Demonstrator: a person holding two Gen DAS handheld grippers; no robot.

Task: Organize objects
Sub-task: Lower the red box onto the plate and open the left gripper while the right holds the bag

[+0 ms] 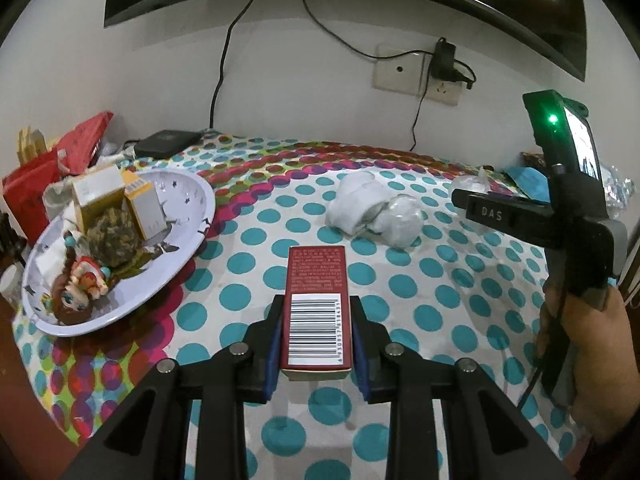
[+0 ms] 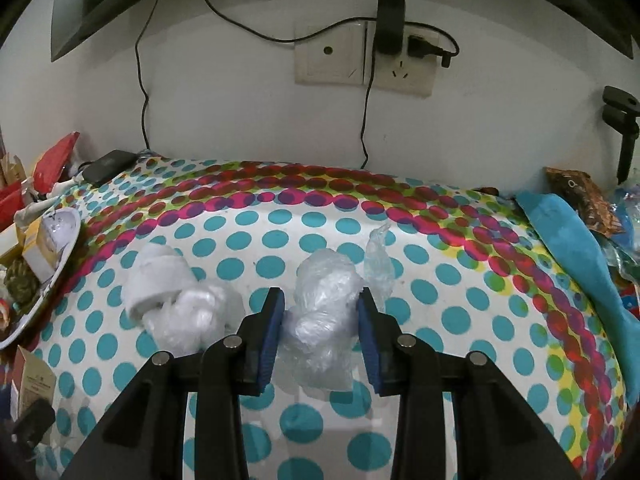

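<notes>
The left gripper (image 1: 316, 322) clamps a red box (image 1: 316, 312) (barcode up) above the dotted cloth (image 1: 440, 280), right of the plate (image 1: 192, 216). The right gripper (image 2: 320, 320) pinches a plastic bag (image 2: 324, 320), another bundle (image 2: 176, 300) lying just left

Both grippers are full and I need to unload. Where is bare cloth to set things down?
Free: the dotted cloth between the white wrapped bundle and the blue cloth, and the strip along the wall. Crowded: the plate at left, already piled, and the far right edge.
</notes>
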